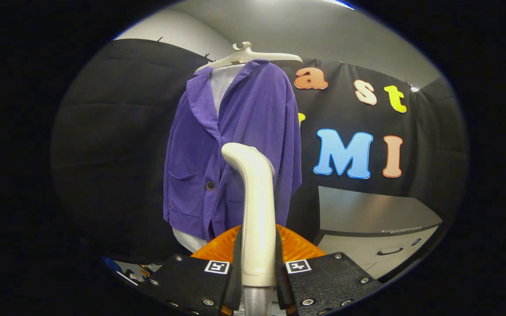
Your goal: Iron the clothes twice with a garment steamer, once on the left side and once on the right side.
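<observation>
The jacket (235, 149) is purple with fine ribbing and a dark button (210, 185). It hangs on a cream hanger (253, 56). The steamer (256, 210) is cream-white.

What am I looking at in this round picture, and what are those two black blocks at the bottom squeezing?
A person carries a hand-held grabbing tool, and the camera rides on it, looking forward along its two fingers. The black blocks are its tongs, closed on the cream handle of a garment steamer, which stands upright between them. Just beyond hangs a purple jacket on a pale hanger, in front of the booth's black cloth wall. Beside the jacket stands a grey cabinet. The steamer head appears close to the jacket's front; whether they touch is unclear.
</observation>
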The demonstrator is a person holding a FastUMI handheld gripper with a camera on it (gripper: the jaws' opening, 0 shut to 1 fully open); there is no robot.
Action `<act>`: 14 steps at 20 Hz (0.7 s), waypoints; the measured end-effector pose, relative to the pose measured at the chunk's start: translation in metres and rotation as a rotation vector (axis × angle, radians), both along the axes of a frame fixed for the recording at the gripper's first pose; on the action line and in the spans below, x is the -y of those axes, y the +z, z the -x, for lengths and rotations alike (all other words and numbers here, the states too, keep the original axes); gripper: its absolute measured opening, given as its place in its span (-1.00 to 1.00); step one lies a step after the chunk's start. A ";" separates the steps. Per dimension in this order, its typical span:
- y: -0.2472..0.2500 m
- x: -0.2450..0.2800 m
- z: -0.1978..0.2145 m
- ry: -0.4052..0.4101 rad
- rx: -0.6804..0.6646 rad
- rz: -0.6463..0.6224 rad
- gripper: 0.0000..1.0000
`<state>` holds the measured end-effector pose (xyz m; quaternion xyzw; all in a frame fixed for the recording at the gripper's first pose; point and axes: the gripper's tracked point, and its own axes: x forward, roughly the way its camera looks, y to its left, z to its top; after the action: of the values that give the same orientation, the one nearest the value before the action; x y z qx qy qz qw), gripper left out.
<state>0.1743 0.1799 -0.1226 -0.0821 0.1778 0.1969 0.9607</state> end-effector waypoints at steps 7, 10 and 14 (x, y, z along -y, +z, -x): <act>-0.037 0.003 0.026 0.000 -0.070 0.023 -0.36; -0.058 0.003 0.041 0.003 -0.111 0.046 -0.36; -0.091 0.002 0.059 0.004 -0.170 0.070 -0.37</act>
<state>0.1158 0.1775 -0.2135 -0.0989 0.2651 0.1989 0.9383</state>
